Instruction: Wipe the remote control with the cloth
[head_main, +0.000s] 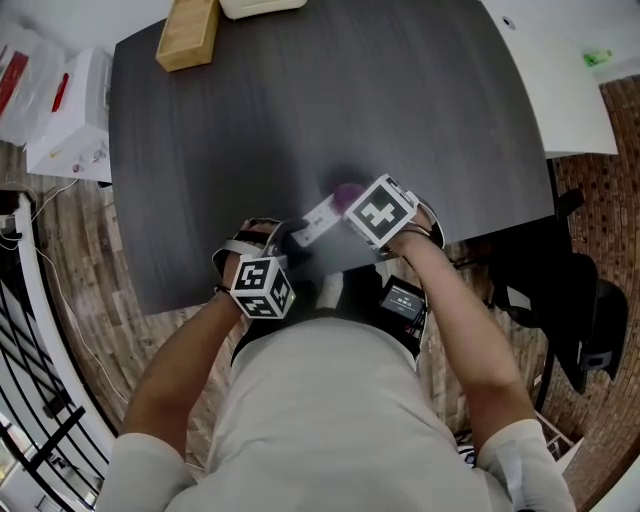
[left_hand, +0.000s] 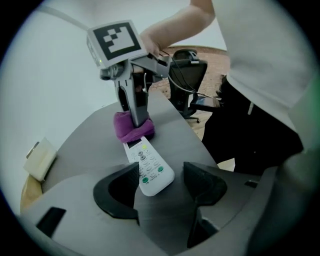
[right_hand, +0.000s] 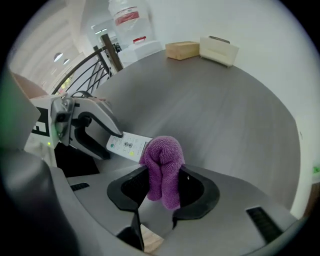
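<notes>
While the white remote control (left_hand: 148, 167) lies on the dark table (head_main: 400, 100), its near end is bracketed by the left gripper's (left_hand: 162, 176) spread jaws. Wiping seems under way: the purple cloth (right_hand: 162, 150), pinched by the right gripper (right_hand: 164, 181), is pressed on its far end. A stroke along the buttons is called for next.

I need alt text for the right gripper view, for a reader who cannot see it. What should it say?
The right gripper is shut on a purple cloth, which rests on one end of a white remote on a dark table. The left gripper stands at the remote's other end.
</notes>
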